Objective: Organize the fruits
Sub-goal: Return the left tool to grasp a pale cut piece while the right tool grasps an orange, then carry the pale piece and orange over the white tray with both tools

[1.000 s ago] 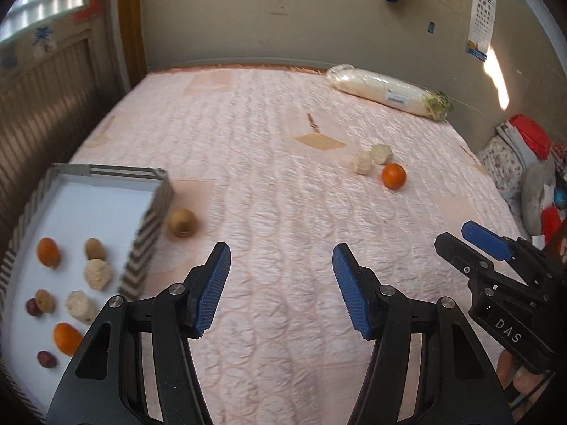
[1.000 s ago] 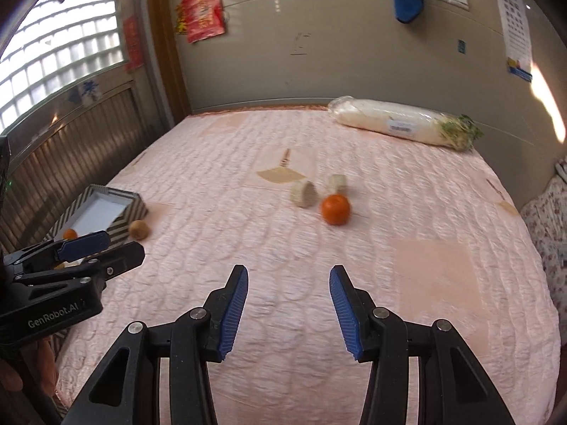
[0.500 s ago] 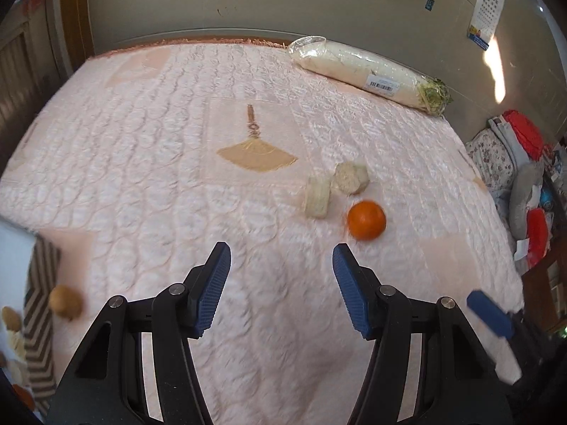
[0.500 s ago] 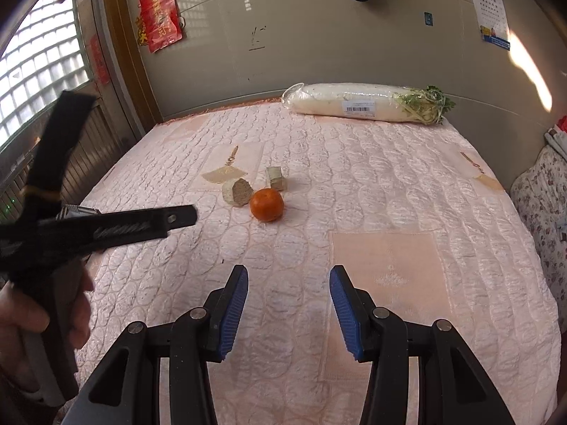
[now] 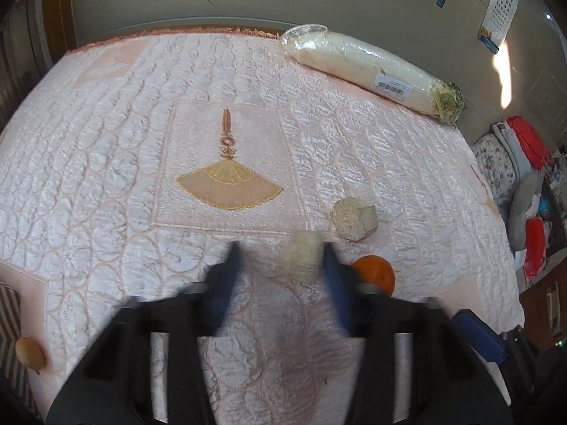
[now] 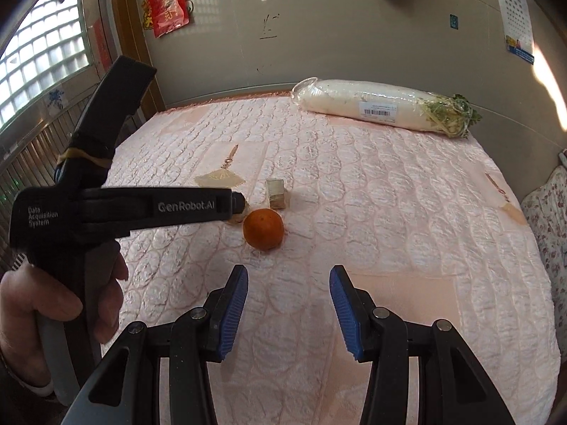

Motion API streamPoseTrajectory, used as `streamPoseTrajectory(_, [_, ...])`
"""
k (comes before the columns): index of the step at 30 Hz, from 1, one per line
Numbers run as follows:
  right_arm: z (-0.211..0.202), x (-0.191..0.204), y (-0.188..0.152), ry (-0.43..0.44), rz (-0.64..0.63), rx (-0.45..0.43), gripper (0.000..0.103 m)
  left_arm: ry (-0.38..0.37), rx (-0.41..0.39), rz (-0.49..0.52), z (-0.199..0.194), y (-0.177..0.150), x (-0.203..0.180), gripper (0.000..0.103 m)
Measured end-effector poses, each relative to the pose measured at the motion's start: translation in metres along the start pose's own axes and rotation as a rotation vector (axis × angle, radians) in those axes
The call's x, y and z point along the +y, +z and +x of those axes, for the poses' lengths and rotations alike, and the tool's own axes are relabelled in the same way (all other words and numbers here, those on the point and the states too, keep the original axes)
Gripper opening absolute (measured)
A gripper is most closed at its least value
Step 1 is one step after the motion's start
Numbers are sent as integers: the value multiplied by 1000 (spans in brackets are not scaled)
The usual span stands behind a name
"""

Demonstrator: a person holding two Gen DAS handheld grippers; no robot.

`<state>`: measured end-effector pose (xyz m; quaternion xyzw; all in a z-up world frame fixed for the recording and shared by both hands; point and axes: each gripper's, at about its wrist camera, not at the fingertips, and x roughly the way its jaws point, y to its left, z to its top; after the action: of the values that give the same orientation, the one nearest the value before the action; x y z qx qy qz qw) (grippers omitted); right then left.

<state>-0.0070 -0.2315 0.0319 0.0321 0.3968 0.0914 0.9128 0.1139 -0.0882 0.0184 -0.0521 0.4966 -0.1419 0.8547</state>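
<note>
On the pink quilt lie a pale cut piece (image 5: 304, 255), a second pale chunk (image 5: 354, 217) (image 6: 276, 193) and an orange (image 5: 375, 272) (image 6: 263, 229). My left gripper (image 5: 280, 262) points down at the first piece with its jaws closing and blurred. The piece sits between them against the right finger, with a gap to the left finger. From the right wrist, the left gripper (image 6: 237, 209) hides that piece. My right gripper (image 6: 288, 313) is open and holds nothing, with the orange a little ahead of it.
A wrapped white radish (image 5: 372, 74) (image 6: 382, 108) lies along the far edge by the wall. A brown round fruit (image 5: 30, 352) rests beside the striped box wall (image 5: 10, 318) at lower left. Clothes and bags (image 5: 524, 184) pile up off the bed's right side.
My left gripper swung right and down from the box to the pale piece, and its jaws have narrowed around it. My right gripper has come closer to the orange.
</note>
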Motion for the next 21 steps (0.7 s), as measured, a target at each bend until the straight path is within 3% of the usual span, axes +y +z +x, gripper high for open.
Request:
streamPoseTrajectory(3, [9,1,6,32,-3,4,46,-9,-7,13,-4,1,-2,18])
streamPoseTrajectory(10, [38,11,26,18,-55,2,46,67,-57,-27,-27,-4,12,18])
streamPoseTrajectory(14, [61,16,36,33,-63,45,46,97,-78,-37,-40,-14,17,18])
streamPoseTrajectory(16, [69,21,34,21,-79,66,32,109,-85,-37,-46,-20,20,18])
streamPoseTrajectory(21, [53,29,24,-1,-73,37,31,139,-106,-25,-63,-41,26,18])
